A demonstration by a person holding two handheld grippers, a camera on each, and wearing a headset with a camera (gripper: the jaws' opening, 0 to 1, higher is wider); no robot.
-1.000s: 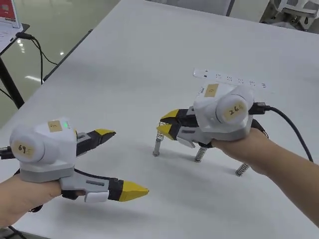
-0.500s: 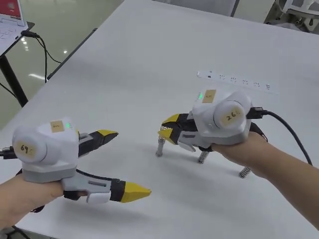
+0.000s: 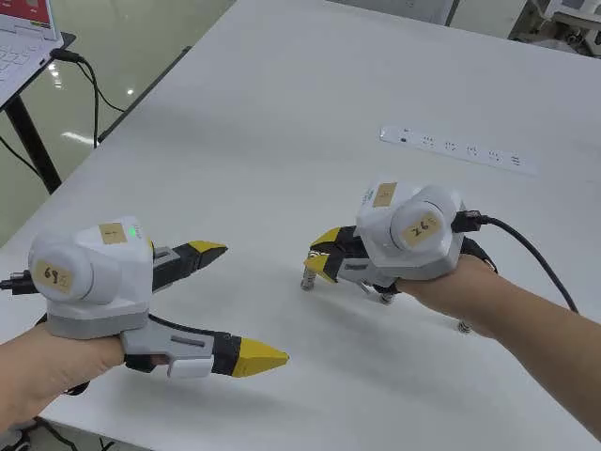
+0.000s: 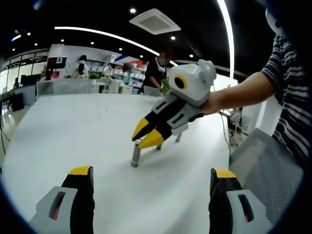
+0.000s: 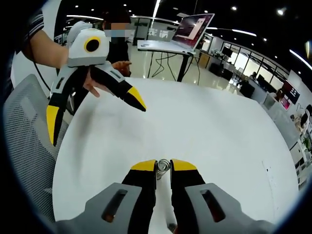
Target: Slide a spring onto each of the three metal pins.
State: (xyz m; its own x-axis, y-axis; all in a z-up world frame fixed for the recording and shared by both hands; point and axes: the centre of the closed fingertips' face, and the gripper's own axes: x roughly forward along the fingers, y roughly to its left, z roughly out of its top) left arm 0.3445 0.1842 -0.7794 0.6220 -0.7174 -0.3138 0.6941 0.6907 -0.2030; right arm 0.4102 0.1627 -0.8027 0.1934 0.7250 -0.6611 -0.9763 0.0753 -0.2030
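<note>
My right gripper point(image 3: 322, 257) is shut on a spring point(image 5: 164, 165), low over the left-most metal pin point(image 3: 307, 279) standing on the white table point(image 3: 282, 122). The left gripper view has that spring point(image 4: 135, 157) coiled round the pin under the right gripper point(image 4: 147, 137). Two more sprung pins stand behind it, one point(image 3: 385, 298) under my right hand and one point(image 3: 462, 327) by the wrist. My left gripper point(image 3: 235, 303) hovers open to the left, well apart from the pins, with nothing between its jaws. In the right gripper view the left gripper point(image 5: 95, 117) is wide open.
A white power strip point(image 3: 460, 150) lies at the back right of the table. A black cable point(image 3: 526, 254) trails from my right gripper. A laptop point(image 3: 23, 42) on a stand sits off the table's left edge.
My right gripper has come down closer to the table along the left pin, with the spring in its jaws. The left gripper has stayed open in place.
</note>
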